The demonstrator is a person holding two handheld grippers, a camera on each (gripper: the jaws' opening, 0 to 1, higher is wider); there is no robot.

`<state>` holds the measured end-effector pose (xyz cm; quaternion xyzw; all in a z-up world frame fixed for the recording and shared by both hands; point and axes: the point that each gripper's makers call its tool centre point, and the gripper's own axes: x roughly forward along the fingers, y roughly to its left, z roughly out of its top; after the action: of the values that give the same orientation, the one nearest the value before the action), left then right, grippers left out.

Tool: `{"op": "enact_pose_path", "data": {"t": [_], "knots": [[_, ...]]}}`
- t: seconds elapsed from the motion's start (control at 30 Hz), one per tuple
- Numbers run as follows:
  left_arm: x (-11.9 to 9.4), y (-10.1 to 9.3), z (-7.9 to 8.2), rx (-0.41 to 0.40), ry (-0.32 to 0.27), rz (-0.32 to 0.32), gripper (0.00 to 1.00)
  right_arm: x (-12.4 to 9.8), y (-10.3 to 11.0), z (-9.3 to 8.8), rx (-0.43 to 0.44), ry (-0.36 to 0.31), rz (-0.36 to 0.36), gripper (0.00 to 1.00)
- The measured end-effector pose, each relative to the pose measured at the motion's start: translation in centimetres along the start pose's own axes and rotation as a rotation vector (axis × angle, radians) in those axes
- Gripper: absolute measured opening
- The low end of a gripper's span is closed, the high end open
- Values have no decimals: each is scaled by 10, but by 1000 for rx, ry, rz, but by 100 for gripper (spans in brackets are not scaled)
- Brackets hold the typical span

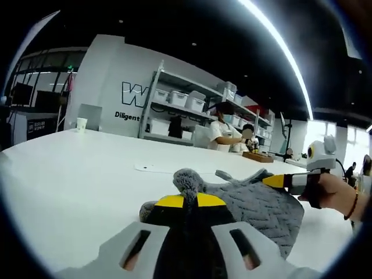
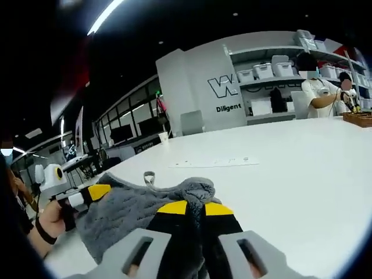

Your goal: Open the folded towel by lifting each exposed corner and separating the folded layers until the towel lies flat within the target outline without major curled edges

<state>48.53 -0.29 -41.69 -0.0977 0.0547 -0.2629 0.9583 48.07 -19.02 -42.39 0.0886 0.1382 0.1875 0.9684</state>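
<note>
now the grey, ribbed, fluffy cloth towel (image 1: 256, 206) lies bunched on the wide white desk (image 1: 75, 174), held between both grippers. in the left gripper view, the left gripper (image 1: 183, 200) has its yellow-tipped fingers closed on a raised corner of the towel, while the right gripper (image 1: 278, 181), held in a person's hand (image 1: 331, 192), pinches the far edge. in the right gripper view, the right gripper (image 2: 195, 207) clamps a puckered fold of the towel (image 2: 133, 206), and the left gripper (image 2: 96, 192) grips the opposite side. grey shelving with white bins (image 1: 180, 107) stands beyond the desk.
</note>
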Motion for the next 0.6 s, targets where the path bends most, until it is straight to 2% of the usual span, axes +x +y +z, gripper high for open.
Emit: {"op": "enact_pose_path", "data": {"t": [0.3, 0.4, 0.47, 0.6], "knots": [[0, 0, 5, 15, -1, 9, 1, -2, 3, 8, 2, -11, -8, 0], [-1, -2, 10, 17, -5, -3, 1, -3, 2, 9, -5, -12, -18, 0], [-2, -4, 15, 8, -13, -9, 1, -5, 1, 11, 21, -13, -25, 0], [-3, -6, 18, 35, -13, -7, 1, -6, 2, 13, 12, -11, -29, 0]]}}
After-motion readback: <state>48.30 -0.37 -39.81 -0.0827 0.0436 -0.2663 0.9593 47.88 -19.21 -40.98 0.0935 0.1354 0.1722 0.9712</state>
